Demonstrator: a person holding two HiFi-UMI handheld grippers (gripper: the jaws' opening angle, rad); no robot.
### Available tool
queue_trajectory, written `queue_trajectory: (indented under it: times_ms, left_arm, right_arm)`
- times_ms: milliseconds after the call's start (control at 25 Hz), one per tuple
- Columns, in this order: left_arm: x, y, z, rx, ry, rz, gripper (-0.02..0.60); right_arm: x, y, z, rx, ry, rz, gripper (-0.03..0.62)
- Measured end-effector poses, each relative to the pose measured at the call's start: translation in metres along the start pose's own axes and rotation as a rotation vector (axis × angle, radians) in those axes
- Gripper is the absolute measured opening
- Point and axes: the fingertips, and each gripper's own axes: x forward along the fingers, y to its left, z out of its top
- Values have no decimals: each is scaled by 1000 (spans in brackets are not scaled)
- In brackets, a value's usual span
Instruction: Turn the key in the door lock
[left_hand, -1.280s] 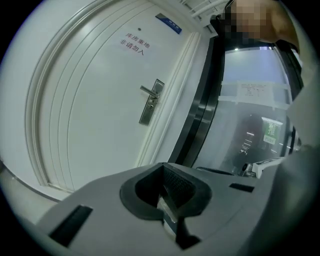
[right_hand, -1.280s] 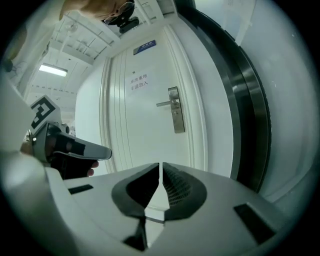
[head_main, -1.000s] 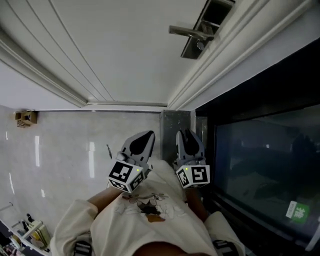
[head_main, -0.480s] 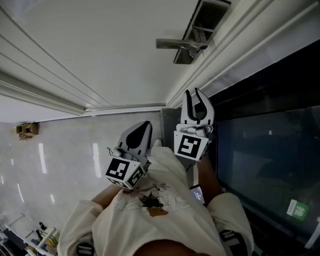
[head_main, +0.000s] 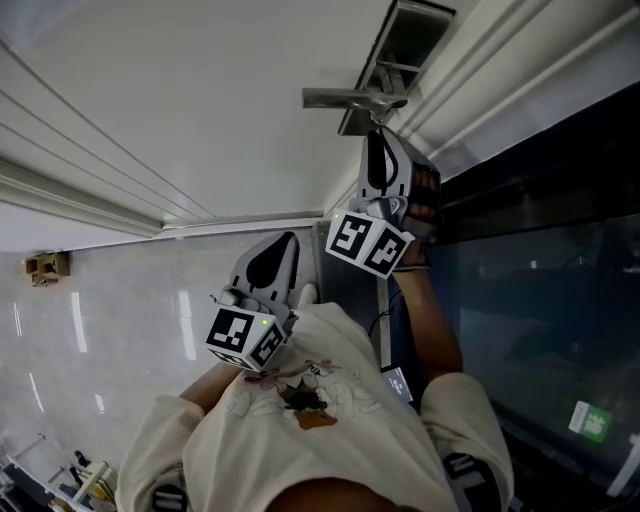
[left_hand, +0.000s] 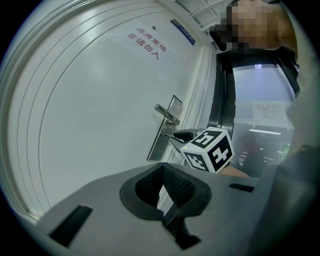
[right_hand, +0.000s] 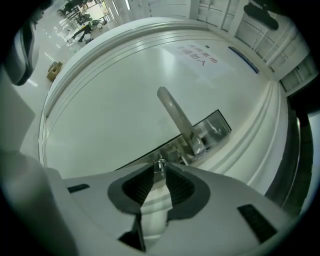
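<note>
A white door bears a steel lever handle on a steel lock plate. Below the handle, a small key sticks out of the plate. My right gripper is raised level to it. Its jaws are closing, the key sits between the tips, and both pads touch its sides. My left gripper hangs lower and left of the lock, shut on nothing. From the left gripper view I see the right gripper's marker cube under the handle.
A dark glass panel in a black frame stands right of the door. Pale marble floor lies below, with a small cardboard box at the left. The person's cream sleeves and shirt fill the bottom of the head view.
My right gripper rose from beside the left one up to the lock, rolled over, opened wide on the way, then narrowed around the key. The left gripper shifted slightly.
</note>
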Motion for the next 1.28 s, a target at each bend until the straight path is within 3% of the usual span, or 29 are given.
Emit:
queue_trajectory:
  times_ms: [480, 800, 1040, 1280]
  left_arm:
    - [8, 10, 8, 5, -34, 14, 1]
    - [14, 13, 11, 1, -38, 4, 2]
    - [16, 13, 5, -6, -15, -5, 2]
    - [17, 11, 1, 0, 8, -15, 2]
  right_arm:
    - [26, -2, 0, -47, 43, -6, 75]
    - [32, -2, -5, -42, 77, -24, 18]
    - [33, -3, -5, 81, 60, -26, 17]
    - [32, -6, -7, 338, 41, 15, 17]
